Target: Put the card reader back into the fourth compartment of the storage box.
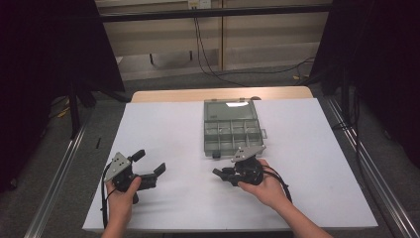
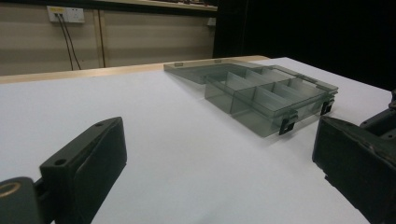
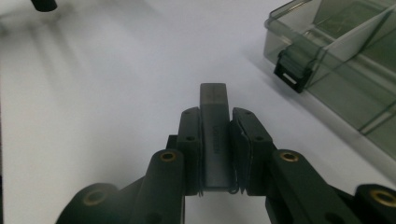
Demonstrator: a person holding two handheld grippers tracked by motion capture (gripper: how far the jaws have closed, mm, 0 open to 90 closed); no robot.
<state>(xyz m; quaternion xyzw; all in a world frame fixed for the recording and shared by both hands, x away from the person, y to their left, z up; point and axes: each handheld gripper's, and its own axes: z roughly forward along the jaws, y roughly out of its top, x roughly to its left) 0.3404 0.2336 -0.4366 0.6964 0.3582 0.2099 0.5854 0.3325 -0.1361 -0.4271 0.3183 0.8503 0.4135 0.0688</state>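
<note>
Right gripper: matte black jaws with brass screws, pinching a flat grey rectangular bar upright between the pads; its faint lettering is unreadable and its lower end is hidden by the jaws. Just beside it, on the white sheet, lies an open box of smoky translucent plastic, with straight dividers and black latches, cut off at the right gripper view's edge. Left gripper: jaws spread wide, holding nothing, well apart from the box.
</note>
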